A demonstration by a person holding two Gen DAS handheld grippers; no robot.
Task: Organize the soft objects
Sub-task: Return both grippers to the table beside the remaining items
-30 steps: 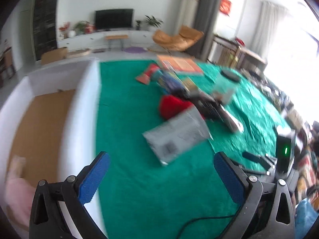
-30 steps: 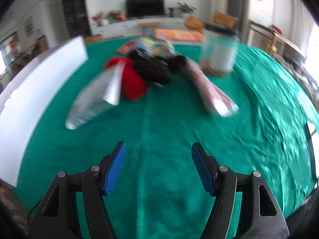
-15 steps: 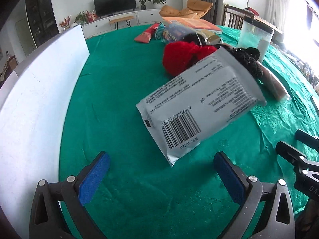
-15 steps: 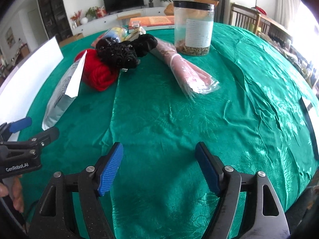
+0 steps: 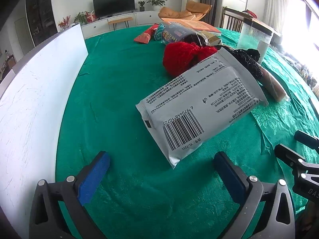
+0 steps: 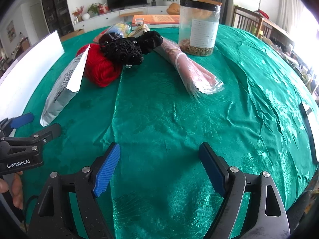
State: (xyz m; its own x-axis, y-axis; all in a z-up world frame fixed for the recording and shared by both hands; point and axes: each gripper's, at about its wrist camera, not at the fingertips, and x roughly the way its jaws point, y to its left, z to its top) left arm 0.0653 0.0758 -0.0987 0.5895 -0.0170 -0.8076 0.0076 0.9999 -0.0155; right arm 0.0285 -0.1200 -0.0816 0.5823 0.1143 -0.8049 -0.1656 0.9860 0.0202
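The left gripper hangs low over the near part of the table, jaws spread wide with nothing between them. Just ahead of it lies the grey pack, a soft flat pouch printed with a barcode. Its near corner points at the gap between the blue pads, slightly toward the right one, and is close to them but not touching. The long axis of the pack runs diagonally, from that near corner away and to the right, where the far end leans up on the red yarn.

The right gripper has just been opening and now stands wide and empty over bare green cloth. From its side the pack is off to the left, seen almost edge-on, while the pink roll in clear wrap lies ahead and a little right, its long axis running away toward the jar. The black knit sits on the yarn behind.

So the left hand looks nearer to the pack, the right nearer to the roll. A grip on the pack would probably go best across its short width at the near end, which calls for a small advance and perhaps a slight turn to square the jaws to the diagonal. The white board stands along the left edge of the table, well clear of the pack.
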